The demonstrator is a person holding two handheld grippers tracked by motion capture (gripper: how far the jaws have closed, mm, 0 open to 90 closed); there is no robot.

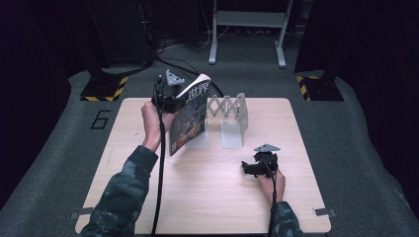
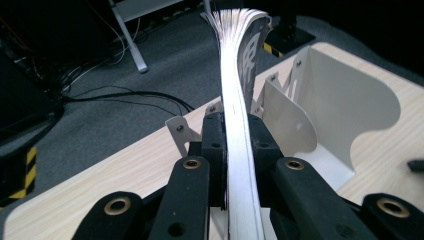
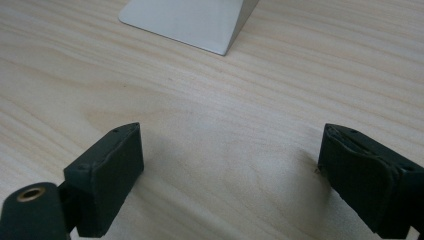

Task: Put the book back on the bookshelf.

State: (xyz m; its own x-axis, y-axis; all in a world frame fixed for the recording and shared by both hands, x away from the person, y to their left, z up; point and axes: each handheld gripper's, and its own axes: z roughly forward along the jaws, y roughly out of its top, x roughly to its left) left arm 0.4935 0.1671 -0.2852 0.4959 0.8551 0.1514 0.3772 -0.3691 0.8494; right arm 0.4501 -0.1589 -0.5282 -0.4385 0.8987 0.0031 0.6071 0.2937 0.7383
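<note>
A dark-covered magazine (image 1: 188, 121) with white characters at its top hangs upright over the table's back left, just left of a white expandable metal book rack (image 1: 228, 118). My left gripper (image 1: 170, 101) is shut on the magazine's page edge; in the left gripper view the white pages (image 2: 240, 150) run up between the two black jaws, with the rack's curved dividers (image 2: 345, 107) close on the right. My right gripper (image 1: 257, 165) rests low on the table at the front right, jaws wide open with bare wood (image 3: 225, 145) between them.
The light wooden table (image 1: 207, 197) stands on grey carpet. A rack base plate (image 3: 192, 20) lies just ahead of the right gripper. Behind the table are black stands with yellow-black striped feet (image 1: 101, 91), floor cables and a white metal frame (image 1: 247, 29).
</note>
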